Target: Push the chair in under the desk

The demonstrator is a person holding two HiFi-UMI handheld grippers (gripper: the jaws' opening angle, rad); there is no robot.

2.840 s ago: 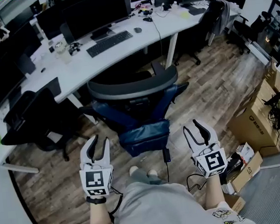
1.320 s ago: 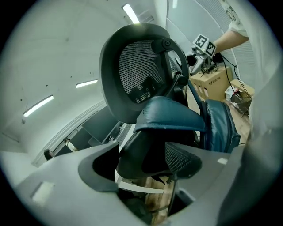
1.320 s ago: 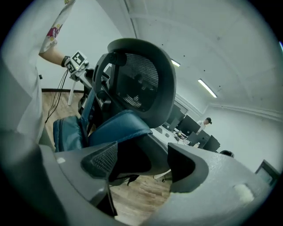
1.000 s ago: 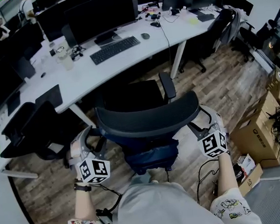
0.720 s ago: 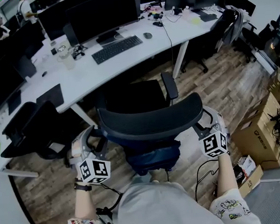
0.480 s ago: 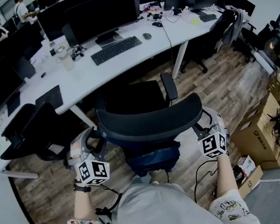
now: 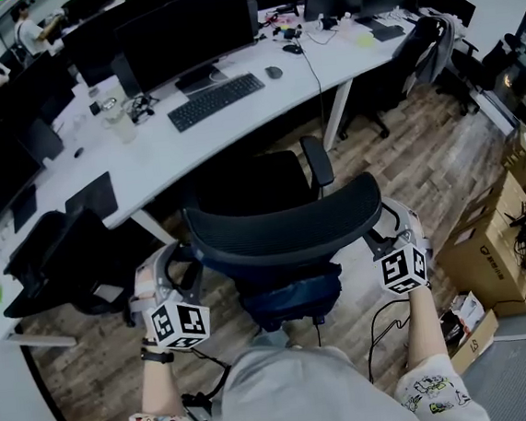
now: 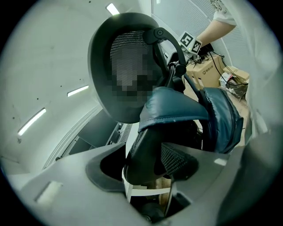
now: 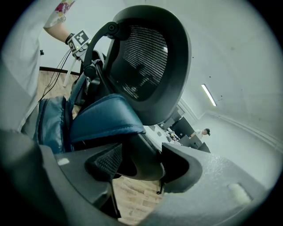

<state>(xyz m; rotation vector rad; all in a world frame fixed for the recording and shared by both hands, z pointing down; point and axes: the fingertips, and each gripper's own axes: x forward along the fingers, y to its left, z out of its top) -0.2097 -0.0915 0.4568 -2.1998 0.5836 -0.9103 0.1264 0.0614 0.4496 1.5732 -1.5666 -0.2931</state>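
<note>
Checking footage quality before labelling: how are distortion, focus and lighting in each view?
Head view: strong fisheye, the desk edge bows, sharp throughout. Left gripper view: round frame with black corners, a mosaic patch over the chair back, near jaws soft. Right gripper view: same round frame, chair mesh sharp, ceiling light bright.

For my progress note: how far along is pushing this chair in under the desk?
Done: the left claw and right claw have just been closing and grip the backrest by its edges. In hand: the chair stands at the desk edge, not yet under. Remaining: roll it fully in.
</note>
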